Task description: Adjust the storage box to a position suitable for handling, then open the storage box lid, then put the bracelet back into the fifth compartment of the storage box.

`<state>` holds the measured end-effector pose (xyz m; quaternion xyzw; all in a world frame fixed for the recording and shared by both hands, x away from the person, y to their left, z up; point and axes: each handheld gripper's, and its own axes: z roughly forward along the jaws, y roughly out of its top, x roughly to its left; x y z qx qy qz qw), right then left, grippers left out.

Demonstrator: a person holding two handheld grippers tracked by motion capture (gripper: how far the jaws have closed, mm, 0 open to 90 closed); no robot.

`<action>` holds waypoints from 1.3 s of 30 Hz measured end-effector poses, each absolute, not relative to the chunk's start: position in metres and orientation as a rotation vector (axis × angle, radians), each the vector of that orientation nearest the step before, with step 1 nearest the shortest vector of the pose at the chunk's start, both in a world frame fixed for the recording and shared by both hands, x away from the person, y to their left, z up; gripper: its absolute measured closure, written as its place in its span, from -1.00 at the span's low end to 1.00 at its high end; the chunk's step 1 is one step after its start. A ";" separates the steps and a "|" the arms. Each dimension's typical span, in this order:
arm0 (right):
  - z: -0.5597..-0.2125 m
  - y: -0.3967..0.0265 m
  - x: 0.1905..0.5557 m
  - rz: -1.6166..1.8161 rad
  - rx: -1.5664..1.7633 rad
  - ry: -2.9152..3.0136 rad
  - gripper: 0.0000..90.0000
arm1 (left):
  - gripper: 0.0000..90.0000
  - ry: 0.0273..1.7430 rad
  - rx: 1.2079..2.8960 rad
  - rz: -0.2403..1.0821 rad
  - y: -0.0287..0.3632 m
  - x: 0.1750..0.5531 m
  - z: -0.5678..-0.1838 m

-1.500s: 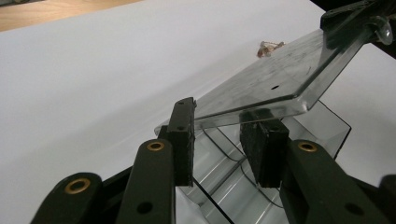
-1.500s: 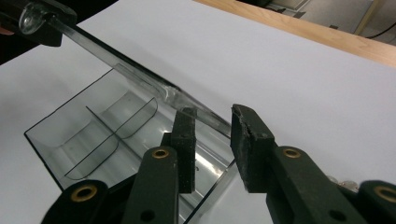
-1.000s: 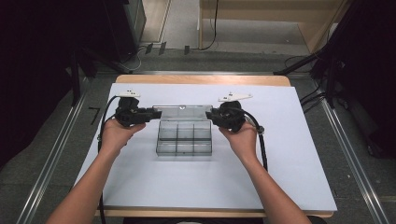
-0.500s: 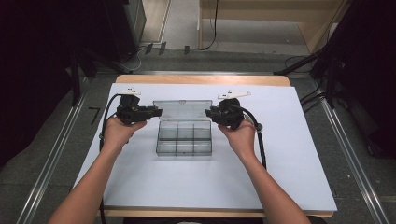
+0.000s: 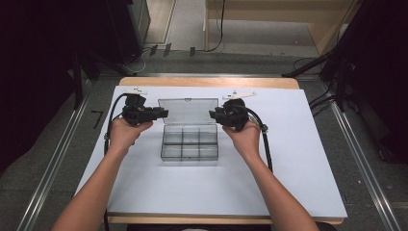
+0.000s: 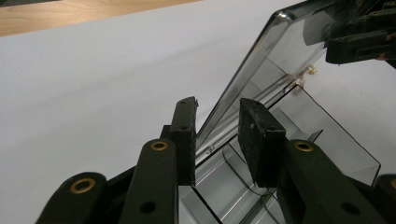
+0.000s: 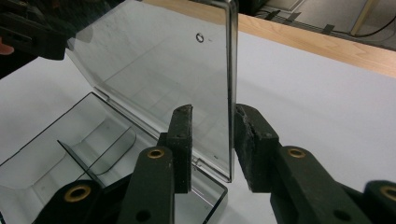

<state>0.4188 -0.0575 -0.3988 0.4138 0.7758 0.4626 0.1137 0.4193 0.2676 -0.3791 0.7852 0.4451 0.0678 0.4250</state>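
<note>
The clear box's lid [image 5: 188, 111] is straddled by both released tools, left [image 5: 164, 113] and right [image 5: 212, 115], steadying it upright toward the bench's far edge; the right jaws have just been opening.

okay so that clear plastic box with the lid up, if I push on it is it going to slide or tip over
The clear box looks thin-walled and its compartments look empty, so probably light and apt to slide on the smooth white sheet. Its raised lid puts weight behind the hinge, so a push there may tip it backward. The glossy plastic is likely slippery.

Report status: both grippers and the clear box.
Left gripper and right gripper open, straddling lid edges. Clear box open, compartments empty. Nothing in the way.
</note>
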 end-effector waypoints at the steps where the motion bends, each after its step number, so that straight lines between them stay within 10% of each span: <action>1: -0.399 -0.058 0.420 1.362 1.216 2.270 0.55 | 0.51 1.116 1.959 0.170 0.267 0.420 -0.379; 39: -0.400 -0.047 0.444 1.325 1.345 2.284 0.46 | 0.50 1.192 1.946 0.142 0.264 0.441 -0.384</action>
